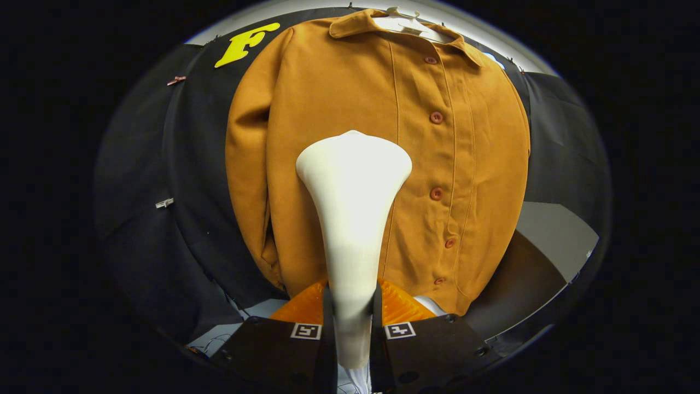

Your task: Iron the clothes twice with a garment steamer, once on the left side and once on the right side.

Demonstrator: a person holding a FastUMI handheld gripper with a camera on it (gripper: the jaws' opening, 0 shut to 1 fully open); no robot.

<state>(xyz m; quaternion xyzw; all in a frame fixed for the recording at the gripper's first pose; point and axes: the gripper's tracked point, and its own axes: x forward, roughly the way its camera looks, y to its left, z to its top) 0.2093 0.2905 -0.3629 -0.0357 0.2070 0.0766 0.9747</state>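
Note:
A mustard-brown buttoned shirt (pixel 383 109) hangs on a white hanger (pixel 407 23) against the black booth wall. A white garment steamer (pixel 353 208) stands up between my fingers, its neck clamped in my gripper (pixel 353 314), which is shut on it. The steamer's wide head sits in front of the shirt's middle, just left of the button row (pixel 436 117). Whether the head touches the cloth I cannot tell. The lower middle of the shirt is hidden behind the steamer.
Black cloth walls (pixel 180 180) stand behind and to both sides of the shirt. A pale floor or table patch (pixel 552 235) lies to the lower right. An orange ribbed part (pixel 402 306) shows just beyond my fingers.

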